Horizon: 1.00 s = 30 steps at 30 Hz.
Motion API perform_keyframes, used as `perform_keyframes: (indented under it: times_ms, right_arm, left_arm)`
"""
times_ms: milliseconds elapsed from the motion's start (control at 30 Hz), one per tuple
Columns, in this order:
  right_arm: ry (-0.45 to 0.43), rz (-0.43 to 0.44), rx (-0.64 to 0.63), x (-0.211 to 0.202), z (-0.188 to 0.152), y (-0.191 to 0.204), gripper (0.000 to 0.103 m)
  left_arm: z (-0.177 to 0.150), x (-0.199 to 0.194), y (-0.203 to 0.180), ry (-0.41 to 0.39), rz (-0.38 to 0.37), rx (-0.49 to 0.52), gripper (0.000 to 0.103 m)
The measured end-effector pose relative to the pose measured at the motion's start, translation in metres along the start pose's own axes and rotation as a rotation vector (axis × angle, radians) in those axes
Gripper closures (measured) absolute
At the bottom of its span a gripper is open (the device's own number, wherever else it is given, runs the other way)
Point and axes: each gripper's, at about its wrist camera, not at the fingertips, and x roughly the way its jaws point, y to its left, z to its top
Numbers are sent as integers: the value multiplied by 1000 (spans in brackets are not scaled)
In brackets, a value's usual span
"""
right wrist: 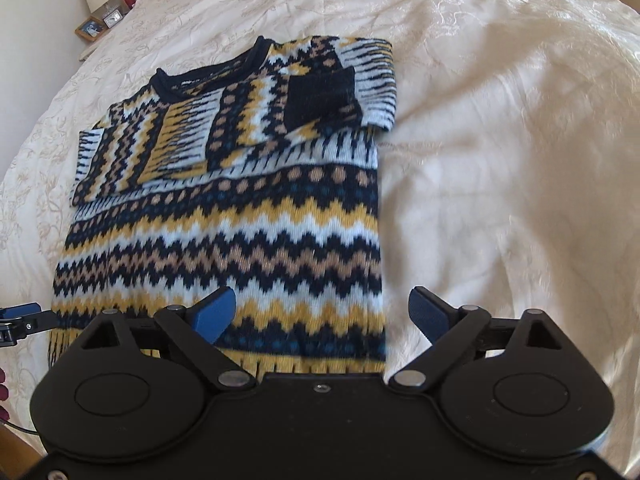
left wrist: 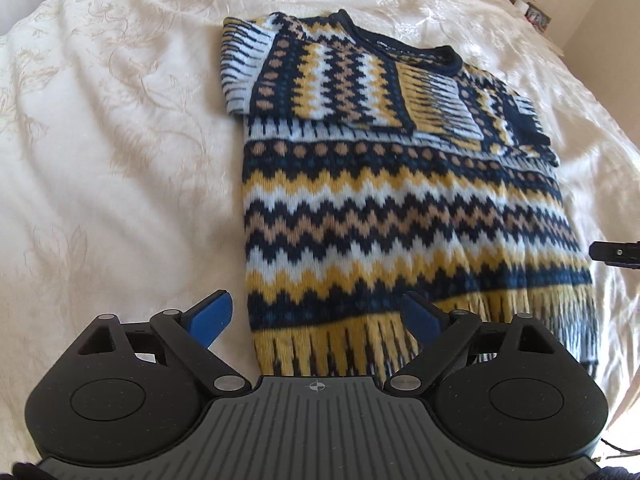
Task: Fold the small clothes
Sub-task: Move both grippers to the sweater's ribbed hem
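Both tongs, left (left wrist: 316, 316) and right (right wrist: 322, 314), hang wide open and empty over the hem corners at 6 o'clock of the jumper (left wrist: 400, 208), lying flat mid-bed (left wrist: 120, 160) with sleeves folded in, seemingly so the hem can be lifted towards 12.

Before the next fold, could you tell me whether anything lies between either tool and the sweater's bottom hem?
Nothing visible does. Both the left tool and right tool are open just above the sweater hem, with only bare bedspread around it.
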Motion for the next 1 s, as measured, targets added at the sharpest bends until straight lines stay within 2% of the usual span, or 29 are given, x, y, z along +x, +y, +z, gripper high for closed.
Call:
perform_keyframes:
  times_ms: [267,433,533,733,800,1000]
  right_arm:
    - [68,59,-38,-8,-58,6,8]
    - [101,101,-75,-10,-88,6,8]
    - [116,121,-83,-11,-102,3,5]
    - [141,152,-95,-11,-122,-4,4]
    - [146,165,-89,-9,-126,-6,4]
    - [149,196,-32,-1,-130,-14,2]
  left_arm:
    - [-56,-17,-9,29,17,-8,12]
    - [-90,-20,-22,46,55,-5,11]
    - [-104,-19,-30,59,53,-7,12]
    - [-116,-16,-38,59,79,-11,11]
    - [-116,-14,-37,57,80,-29,5]
    - [-117,1,-40,85,99,-41,1]
